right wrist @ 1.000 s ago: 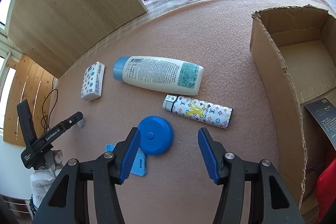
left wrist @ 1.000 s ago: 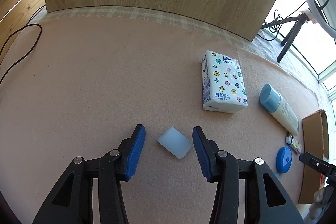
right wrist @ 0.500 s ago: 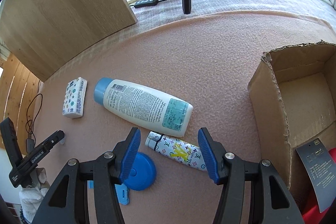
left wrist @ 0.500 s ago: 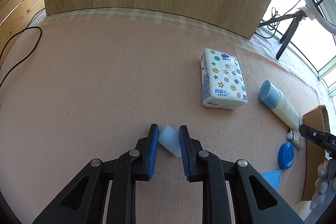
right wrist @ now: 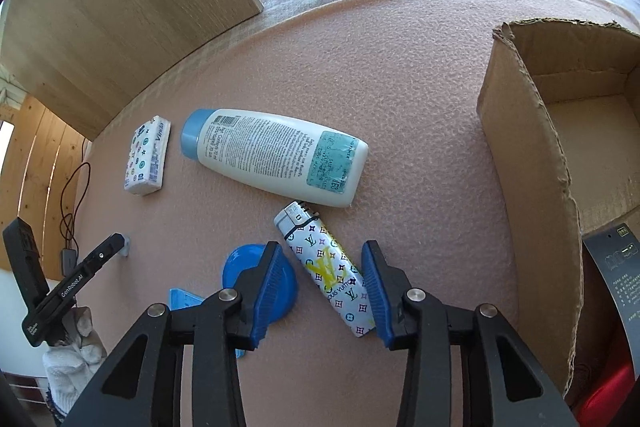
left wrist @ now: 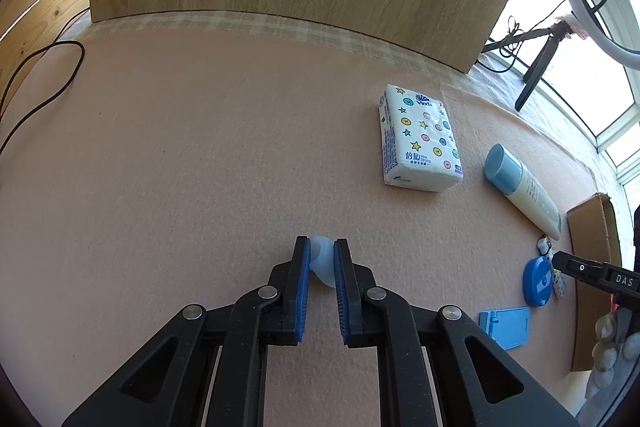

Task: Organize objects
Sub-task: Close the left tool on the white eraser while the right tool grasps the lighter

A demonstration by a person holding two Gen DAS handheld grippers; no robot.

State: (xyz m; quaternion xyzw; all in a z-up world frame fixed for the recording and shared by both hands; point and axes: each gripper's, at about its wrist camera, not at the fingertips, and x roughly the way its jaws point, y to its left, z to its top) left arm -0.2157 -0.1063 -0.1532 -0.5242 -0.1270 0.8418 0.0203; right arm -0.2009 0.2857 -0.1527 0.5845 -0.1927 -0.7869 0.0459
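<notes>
Left wrist: left gripper [left wrist: 321,261] jaws clamped on pale cap [left wrist: 322,260]; right gripper [right wrist: 323,281] jaws spread, straddling patterned lighter [right wrist: 333,273]

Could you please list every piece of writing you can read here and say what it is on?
"Vinda": tissue pack.
"LOUIS VUITTON", partly hidden: patterned lighter.
"GenRobot.AI": left gripper body.
"DAS", cut off: right gripper body.
Small print on the lotion bottle and the black card: too small to read.

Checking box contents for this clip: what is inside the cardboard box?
The cardboard box shows a bare brown floor and inner walls. A dark printed card hangs over its near edge. The near part of the floor is covered by the wall and card.
</notes>
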